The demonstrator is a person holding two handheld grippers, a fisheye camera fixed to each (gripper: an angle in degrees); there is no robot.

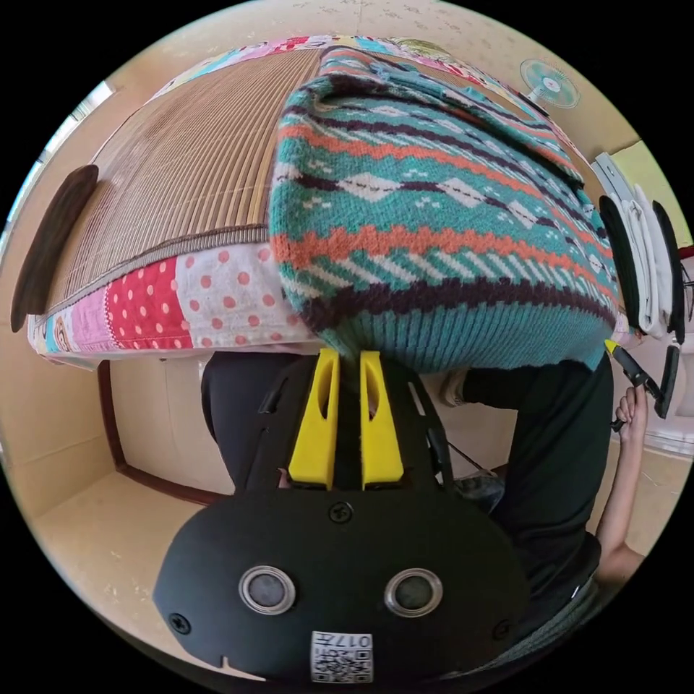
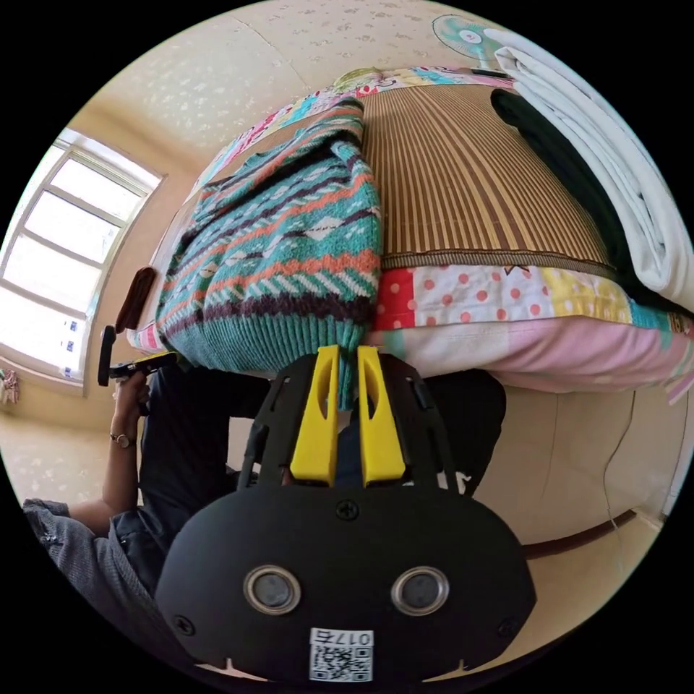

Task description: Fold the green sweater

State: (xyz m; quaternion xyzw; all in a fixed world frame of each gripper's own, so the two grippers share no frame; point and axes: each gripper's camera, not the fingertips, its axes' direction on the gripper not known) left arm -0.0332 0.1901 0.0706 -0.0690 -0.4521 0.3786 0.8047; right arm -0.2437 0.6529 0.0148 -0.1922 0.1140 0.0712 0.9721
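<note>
The green sweater (image 1: 434,217), teal knit with orange, purple and white bands, lies on the bed with its ribbed hem hanging over the near edge. In the left gripper view my left gripper (image 1: 350,358) is shut on one corner of that hem. The right gripper (image 1: 622,358), held in a hand, meets the hem's other corner at the right. In the right gripper view the sweater (image 2: 275,253) drapes the same way, and my right gripper (image 2: 347,354) is shut on hem fabric that hangs down between its yellow jaws. The left gripper (image 2: 155,360) is at the far corner.
A striped bamboo mat (image 1: 181,166) (image 2: 470,181) covers a patchwork polka-dot quilt (image 1: 181,303) (image 2: 506,296). Folded white and black cloth (image 2: 614,166) is stacked beside the sweater. A dark brown item (image 1: 50,238) lies on the mat. The person's dark-clothed body (image 1: 557,448) is close below the bed edge.
</note>
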